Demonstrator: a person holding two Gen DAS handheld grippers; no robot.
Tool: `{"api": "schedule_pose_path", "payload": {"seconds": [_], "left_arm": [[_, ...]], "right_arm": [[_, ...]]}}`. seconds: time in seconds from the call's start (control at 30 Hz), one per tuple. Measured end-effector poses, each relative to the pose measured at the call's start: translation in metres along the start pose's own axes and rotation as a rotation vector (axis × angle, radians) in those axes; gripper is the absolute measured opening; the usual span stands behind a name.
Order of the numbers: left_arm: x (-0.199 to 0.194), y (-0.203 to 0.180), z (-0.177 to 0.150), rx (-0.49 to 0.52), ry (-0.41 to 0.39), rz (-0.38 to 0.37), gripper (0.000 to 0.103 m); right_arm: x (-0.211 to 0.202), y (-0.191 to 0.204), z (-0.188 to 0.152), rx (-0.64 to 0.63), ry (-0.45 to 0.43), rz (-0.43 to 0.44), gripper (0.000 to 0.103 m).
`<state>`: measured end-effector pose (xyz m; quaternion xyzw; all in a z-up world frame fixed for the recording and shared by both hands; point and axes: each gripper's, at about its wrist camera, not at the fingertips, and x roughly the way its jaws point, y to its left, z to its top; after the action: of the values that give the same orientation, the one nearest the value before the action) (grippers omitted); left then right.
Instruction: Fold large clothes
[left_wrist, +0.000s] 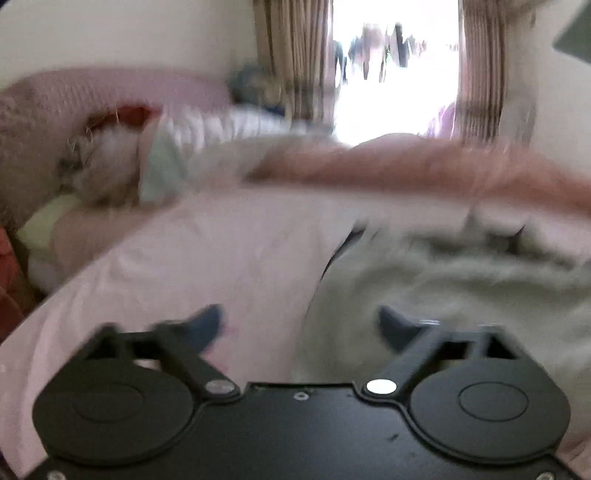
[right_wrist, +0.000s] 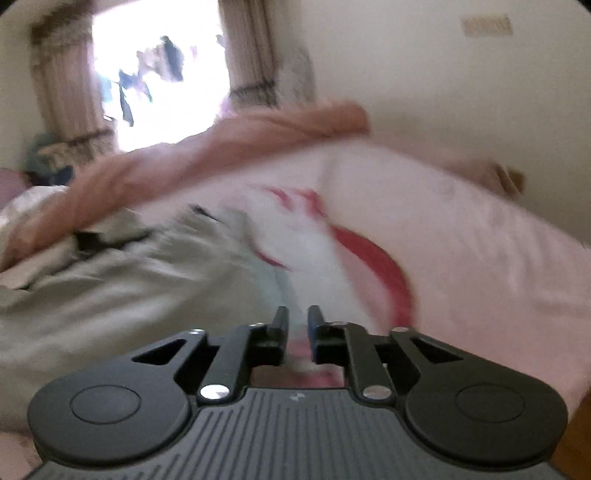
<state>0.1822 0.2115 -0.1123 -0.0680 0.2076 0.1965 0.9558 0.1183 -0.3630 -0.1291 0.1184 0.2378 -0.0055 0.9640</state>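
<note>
Both views badly motion-blurred. Left gripper (left_wrist: 301, 325) over bed (left_wrist: 207, 251), fingers (left_wrist: 208, 325) spread wide, nothing between them; pink sheet under left finger, edge of grey-green garment (left_wrist: 461, 280) under right one. Garment rumpled on bed's pink sheet, right of centre in left view, w/ dark patch near its far edge. Behind it a peach blanket (left_wrist: 424, 173) bunched in a long ridge across the bed. Far left: pillows (left_wrist: 107, 173) & a pale green one (left_wrist: 48, 221) near a pink headboard (left_wrist: 122, 88). Bright window (left_wrist: 395, 74) w/ curtains (left_wrist: 295, 55) at back.

Right gripper (right_wrist: 295, 319) w/ fingers (right_wrist: 281, 321) narrow, a slim gap left; can't tell if cloth is pinched there – blur. Just ahead of the tips a white-&-red cloth (right_wrist: 317, 236), touching the garment (right_wrist: 110, 288) on its left side. Pink sheet (right_wrist: 480, 258) to the right, peach blanket (right_wrist: 221, 147) beyond, window (right_wrist: 159, 74) top left, cream wall (right_wrist: 424, 74) top right.
</note>
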Motion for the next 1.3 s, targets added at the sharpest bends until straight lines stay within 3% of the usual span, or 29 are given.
{"api": "schedule_pose_path", "payload": {"seconds": [0.07, 0.1, 0.13, 0.23, 0.43, 0.77, 0.97, 1.1, 1.2, 1.3], "left_arm": [[-0.015, -0.021, 0.005, -0.006, 0.019, -0.192, 0.103], [-0.019, -0.037, 0.001, 0.007, 0.028, -0.280, 0.103], [-0.021, -0.052, -0.004, 0.020, 0.031, -0.306, 0.103], [-0.015, -0.102, -0.025, 0.099, 0.108, -0.240, 0.103], [0.008, -0.127, -0.059, 0.166, 0.237, -0.171, 0.103], [0.030, -0.110, -0.069, 0.186, 0.266, -0.156, 0.103], [0.035, -0.107, -0.068, 0.197, 0.265, -0.162, 0.103], [0.040, -0.072, -0.068, 0.189, 0.266, -0.073, 0.103], [0.043, -0.024, -0.067, 0.119, 0.277, -0.047, 0.103], [0.042, 0.008, -0.065, 0.121, 0.279, 0.026, 0.103]], "right_arm": [[-0.008, 0.036, 0.005, -0.030, -0.019, 0.122, 0.067], [-0.008, 0.056, 0.005, -0.049, -0.010, 0.200, 0.073], [-0.008, 0.077, 0.004, -0.063, 0.004, 0.268, 0.073], [0.000, 0.134, -0.003, -0.120, 0.087, 0.387, 0.073], [0.011, 0.183, -0.031, -0.180, 0.186, 0.436, 0.073], [-0.005, 0.190, -0.056, -0.174, 0.235, 0.423, 0.073], [0.002, 0.175, -0.056, -0.192, 0.230, 0.362, 0.075], [0.014, 0.133, -0.054, -0.181, 0.238, 0.287, 0.076], [0.017, 0.079, -0.045, -0.106, 0.221, 0.257, 0.063], [0.015, 0.030, -0.036, -0.066, 0.189, 0.094, 0.058]]}}
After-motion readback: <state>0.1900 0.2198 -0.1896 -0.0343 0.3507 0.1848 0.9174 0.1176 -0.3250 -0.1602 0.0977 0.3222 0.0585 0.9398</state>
